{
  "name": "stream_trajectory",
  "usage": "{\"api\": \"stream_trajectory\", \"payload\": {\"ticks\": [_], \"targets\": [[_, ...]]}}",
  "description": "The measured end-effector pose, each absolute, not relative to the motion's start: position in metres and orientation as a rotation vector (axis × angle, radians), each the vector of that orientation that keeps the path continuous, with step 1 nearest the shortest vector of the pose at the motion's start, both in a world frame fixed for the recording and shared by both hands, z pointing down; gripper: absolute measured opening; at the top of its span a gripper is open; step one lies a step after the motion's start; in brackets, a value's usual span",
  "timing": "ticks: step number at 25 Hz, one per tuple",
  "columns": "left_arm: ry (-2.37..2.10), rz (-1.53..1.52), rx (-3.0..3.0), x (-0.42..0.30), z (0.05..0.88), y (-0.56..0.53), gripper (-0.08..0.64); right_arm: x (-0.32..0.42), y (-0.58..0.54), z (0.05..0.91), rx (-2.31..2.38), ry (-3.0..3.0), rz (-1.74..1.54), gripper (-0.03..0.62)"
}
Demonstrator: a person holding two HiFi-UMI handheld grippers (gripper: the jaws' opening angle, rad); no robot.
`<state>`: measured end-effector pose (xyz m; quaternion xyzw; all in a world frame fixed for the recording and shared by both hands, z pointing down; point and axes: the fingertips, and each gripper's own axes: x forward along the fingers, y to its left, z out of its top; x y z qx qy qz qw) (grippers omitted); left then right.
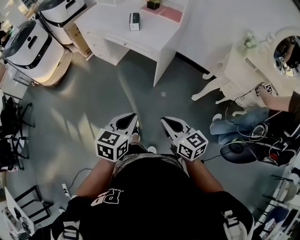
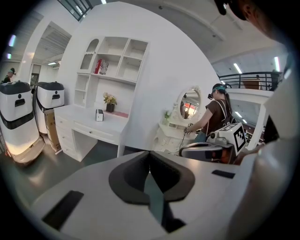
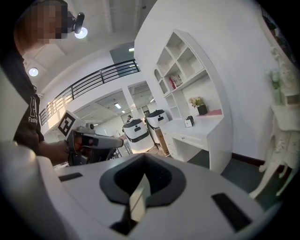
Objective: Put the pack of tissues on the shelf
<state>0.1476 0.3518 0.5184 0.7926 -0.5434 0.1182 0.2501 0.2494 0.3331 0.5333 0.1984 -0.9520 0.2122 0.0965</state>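
Observation:
The pack of tissues (image 1: 134, 21) stands on the white desk (image 1: 154, 37) across the grey floor, small in the left gripper view (image 2: 99, 115) and the right gripper view (image 3: 189, 121). The white shelf unit (image 2: 112, 61) rises above the desk against the wall, with open compartments (image 3: 180, 63). My left gripper (image 1: 132, 117) and right gripper (image 1: 165, 122) are held side by side in front of my body, far from the desk. Both are shut with nothing between the jaws (image 2: 150, 159) (image 3: 143, 161). Each gripper shows in the other's view (image 2: 206, 150) (image 3: 98, 140).
Two white rounded machines (image 1: 30, 47) and a cardboard box (image 1: 78, 37) stand left of the desk. A potted plant (image 1: 153, 4) and a pink mat (image 1: 169, 14) are on the desk. At the right are a white dressing table with a mirror (image 1: 253, 56), a person (image 1: 262, 117) and cables on the floor. Black chairs (image 1: 11, 117) line the left edge.

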Motion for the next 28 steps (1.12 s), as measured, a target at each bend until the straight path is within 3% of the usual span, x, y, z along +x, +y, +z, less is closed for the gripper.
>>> {"api": "stream_trajectory", "payload": {"ticks": [28], "targets": [[-1.428, 0.257, 2.261, -0.036, 0.494, 0.137, 0.014, 0.072, 0.124, 0.504, 0.697, -2.74, 0.527, 0.009]]}}
